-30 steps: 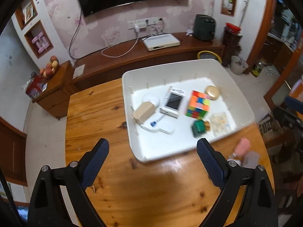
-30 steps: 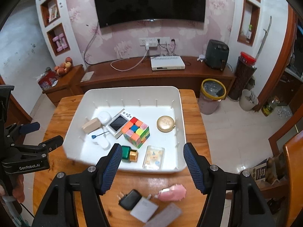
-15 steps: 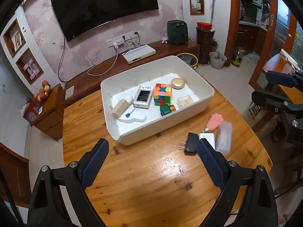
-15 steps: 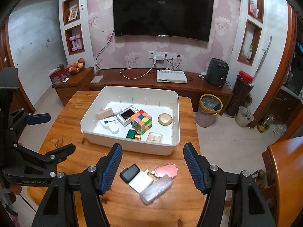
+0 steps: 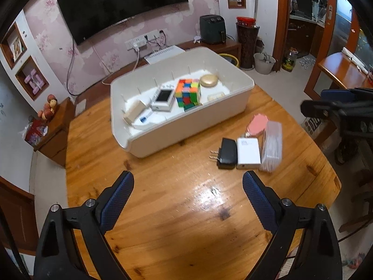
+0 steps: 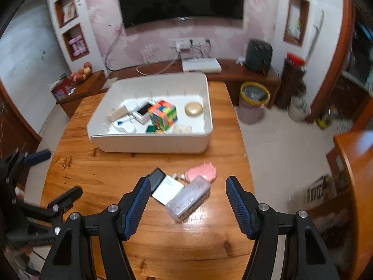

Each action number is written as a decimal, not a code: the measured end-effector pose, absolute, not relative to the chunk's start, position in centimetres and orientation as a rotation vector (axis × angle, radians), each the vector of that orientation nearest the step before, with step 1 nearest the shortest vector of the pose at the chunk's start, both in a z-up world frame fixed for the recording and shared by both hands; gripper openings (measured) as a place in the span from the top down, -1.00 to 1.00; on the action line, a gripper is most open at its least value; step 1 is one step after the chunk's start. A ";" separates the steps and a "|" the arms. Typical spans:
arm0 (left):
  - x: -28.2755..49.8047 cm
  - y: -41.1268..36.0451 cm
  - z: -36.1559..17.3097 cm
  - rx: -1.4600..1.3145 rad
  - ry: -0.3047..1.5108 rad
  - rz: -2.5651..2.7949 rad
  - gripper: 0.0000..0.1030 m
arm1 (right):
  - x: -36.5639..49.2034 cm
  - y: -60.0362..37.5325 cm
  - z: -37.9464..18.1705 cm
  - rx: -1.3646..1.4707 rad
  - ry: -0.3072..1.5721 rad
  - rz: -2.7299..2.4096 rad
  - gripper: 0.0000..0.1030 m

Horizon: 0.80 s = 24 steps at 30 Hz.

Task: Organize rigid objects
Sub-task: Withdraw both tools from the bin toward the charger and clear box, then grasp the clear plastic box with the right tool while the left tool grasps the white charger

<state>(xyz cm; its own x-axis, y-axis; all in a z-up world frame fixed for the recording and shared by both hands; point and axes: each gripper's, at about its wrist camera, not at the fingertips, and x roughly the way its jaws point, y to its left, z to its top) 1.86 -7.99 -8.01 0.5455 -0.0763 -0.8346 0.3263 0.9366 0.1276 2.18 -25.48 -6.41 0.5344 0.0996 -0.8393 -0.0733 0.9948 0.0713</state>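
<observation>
Both tools hang above the near edge of the wooden counter (image 6: 98,172) with nothing in them. The right hand-held gripper (image 6: 186,200) has its jaws wide apart, and the left hand-held gripper (image 5: 187,194) is likewise spread wide and carries nothing.

Just beyond the right one's fingertips lies a tight cluster of four loose things, all on the near side of the white bin (image 6: 149,143). Nearest is a clear plastic case (image 6: 188,198), lying at a slant. Touching its left side is a white power bank (image 6: 168,189), and left of that a black plug adapter (image 6: 156,178). A pink oval case (image 6: 202,173) sits behind the clear case, closest of the four to the bin but still apart from its front wall.

Inside the bin, things are already stowed: a colour cube (image 6: 163,114) near the middle, a small handheld device (image 6: 144,112) and a tan block (image 6: 119,113) to its left, a gold round compact (image 6: 194,109) to its right.

I judge the step in hand to be choosing the next loose item to stow; none of the four is gripped yet. The clear case looks the likeliest target, as it lies almost between the right jaws. The next move calls for lowering onto it, turning the wrist so the fingers cross its narrow width, closing without nudging the power bank, then lifting over the bin's front wall
</observation>
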 end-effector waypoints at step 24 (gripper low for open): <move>3.2 -11.2 -15.5 0.192 1.118 -0.261 -0.85 | 8.2 -27.3 -19.8 0.308 1.319 0.002 -0.06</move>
